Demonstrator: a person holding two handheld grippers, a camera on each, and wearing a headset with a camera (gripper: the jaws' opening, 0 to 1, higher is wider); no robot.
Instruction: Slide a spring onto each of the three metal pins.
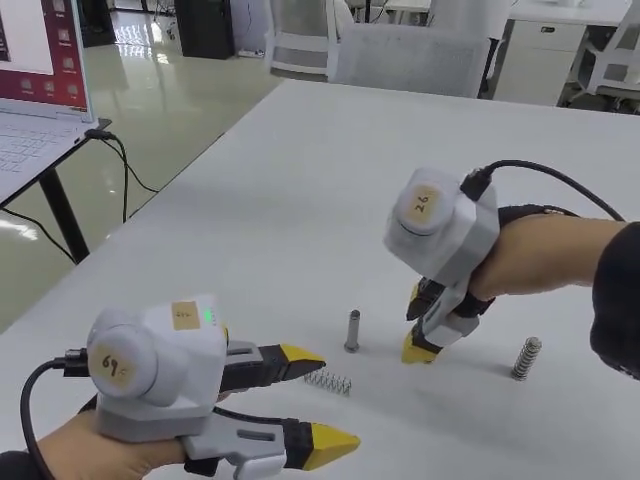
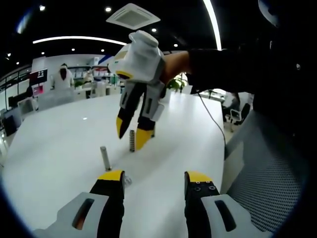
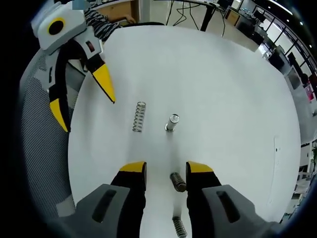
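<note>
The fingers (image 1: 303, 355) of the left gripper (image 1: 318, 398) stood well apart with nothing between them, yellow tips pointing across the white table (image 1: 300, 180). Its round knob carried a sticker (image 1: 110, 366) reading "69". A smaller tan label on top of the housing was too faint to read.

The right gripper (image 1: 418, 325) bore a sticker (image 1: 423, 204) reading "26". Its jaws were also parted, and the right hand (image 1: 540, 255) held it tipped steeply downward so its tips came close to the tabletop. In the right gripper view its jaws straddled a sprung pin (image 3: 177, 181), a short upright pin wearing a spring, with a gap showing on either side. The left gripper view showed the same sprung pin (image 2: 132, 140) between those two tips.

The left hand (image 1: 70, 455) held its gripper low and nearly level, near the table's front edge.

A loose spring (image 1: 328, 380) lay flat on the table just ahead of the left gripper's upper tip. Just beyond it a bare pin (image 1: 352, 330) stood upright, between the two grippers. Off to the right a third spring (image 1: 526, 358) stood on end, leaning slightly. I could not tell whether a pin ran through it.

A laptop (image 1: 30, 110) sat open on a side stand at the left, its screen text unreadable.
</note>
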